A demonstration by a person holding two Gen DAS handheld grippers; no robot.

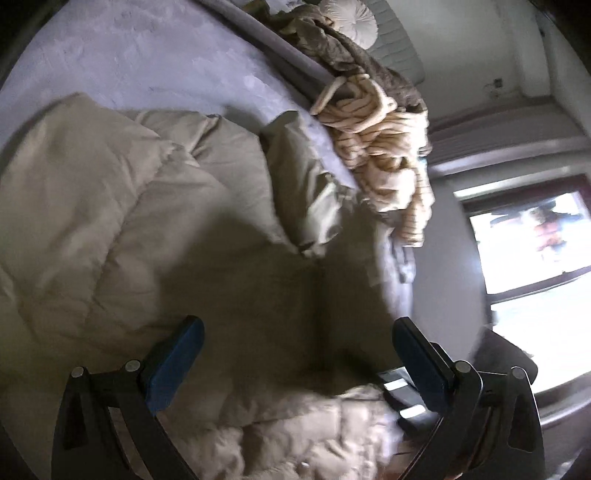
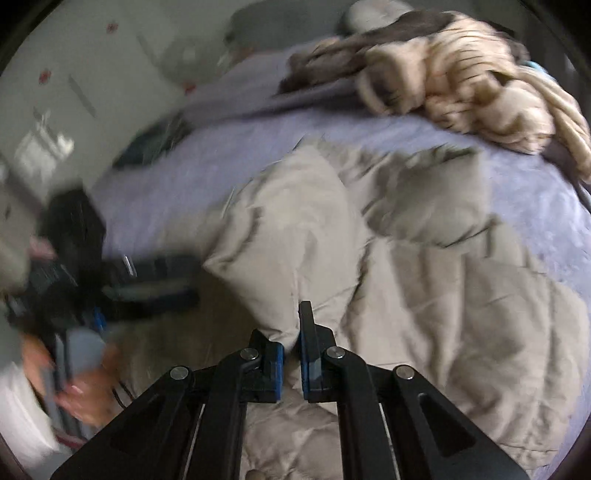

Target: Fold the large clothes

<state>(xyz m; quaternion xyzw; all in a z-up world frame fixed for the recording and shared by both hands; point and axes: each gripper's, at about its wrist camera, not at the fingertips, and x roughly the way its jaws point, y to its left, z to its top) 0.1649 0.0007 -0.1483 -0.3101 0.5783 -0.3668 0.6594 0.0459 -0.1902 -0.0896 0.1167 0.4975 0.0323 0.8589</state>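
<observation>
Right gripper (image 2: 291, 332): black linkage arms ending in blue-padded fingers, drawn almost together and pinching a pointed fold of the beige puffer coat (image 2: 332, 258) between the pads. Left gripper (image 1: 295, 354): same black frame, blue pads (image 1: 173, 365) standing wide apart with nothing between them, hovering just above a shadowed stretch of the coat. In the right wrist view the left gripper (image 2: 155, 284) appears at the left edge as a blurred dark shape, gripped by a hand (image 2: 81, 391) emerging from a white sleeve (image 2: 18, 417).

Coat: a large, quilted garment of smooth, faintly glossy fabric, its padding stitched into soft, pillow-like panels. It lies spread and creased across the bed, filling the near and middle ground of both views; a rumpled sleeve (image 1: 306, 199) extends toward the far edge. Nearest the cameras, a paler portion with finer diamond quilting (image 1: 295, 443) is exposed.

Bed cover (image 1: 129, 59): lilac-grey, matte, lightly mottled, visible beyond and beside the coat.

Far edge: a heap of other clothes, comprising a cream fabric with thin dark stripes (image 1: 388, 155), bunched into thick folds, and a brown, plush-textured piece (image 1: 351, 55) behind it. A round, pleated white cushion (image 1: 351, 18) sits beyond. A bright window (image 1: 528, 251) occupies the wall at right in the left wrist view.
</observation>
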